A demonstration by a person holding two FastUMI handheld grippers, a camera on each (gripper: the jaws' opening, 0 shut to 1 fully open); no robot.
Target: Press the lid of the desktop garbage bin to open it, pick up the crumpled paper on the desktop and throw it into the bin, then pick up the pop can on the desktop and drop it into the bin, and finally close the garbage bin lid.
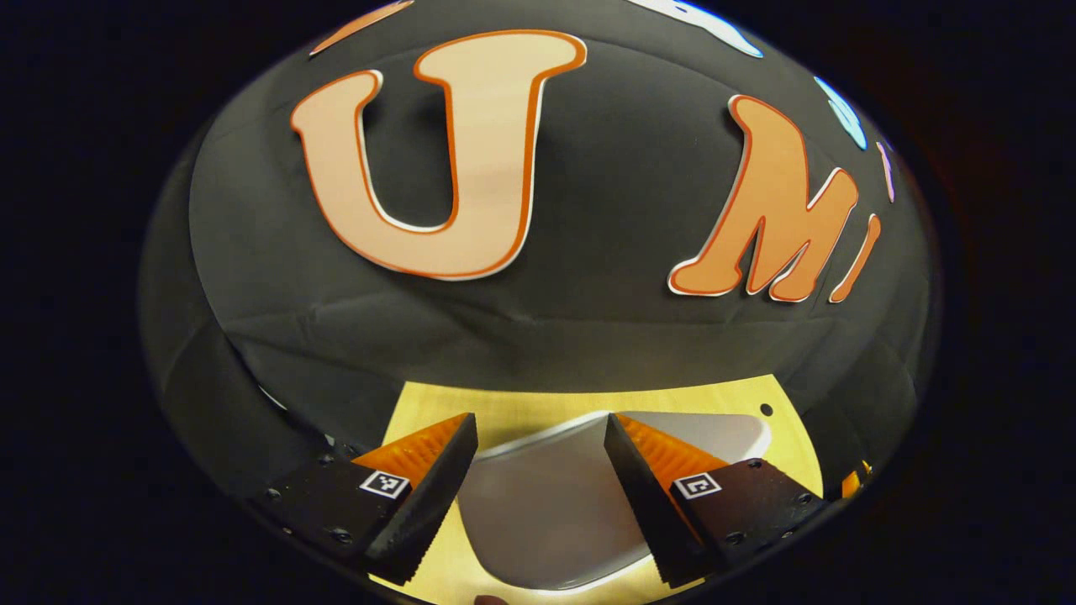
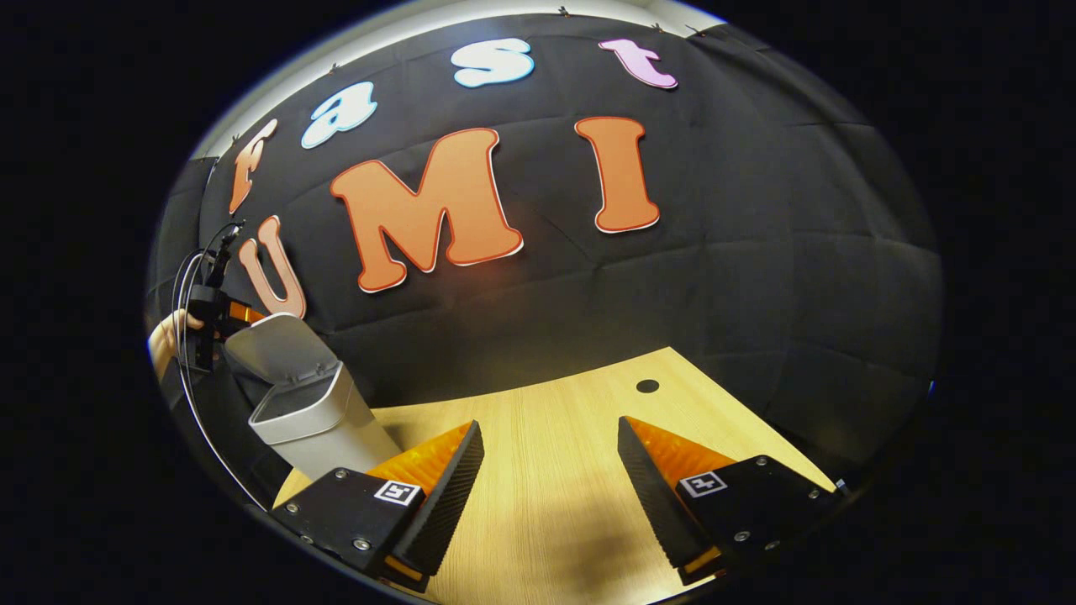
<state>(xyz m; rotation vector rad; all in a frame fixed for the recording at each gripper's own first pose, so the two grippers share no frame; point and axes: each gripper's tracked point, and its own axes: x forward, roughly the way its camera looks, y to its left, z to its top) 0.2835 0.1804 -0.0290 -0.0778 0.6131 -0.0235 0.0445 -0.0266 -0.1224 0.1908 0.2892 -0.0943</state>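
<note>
In the left gripper view, the left gripper (image 1: 540, 454) hangs with its fingers spread wide and nothing between them, directly over the grey lid (image 1: 546, 512) of the garbage bin, which lies just below on the pale wooden desktop (image 1: 521, 412). In the right gripper view, the right gripper (image 2: 551, 458) is likewise parted and empty above bare wood, well apart from the garbage bin (image 2: 315, 416) at the desk's far left edge. The bin's lid stands tilted up, half raised, with the other gripper and a hand (image 2: 168, 340) right behind it.
</note>
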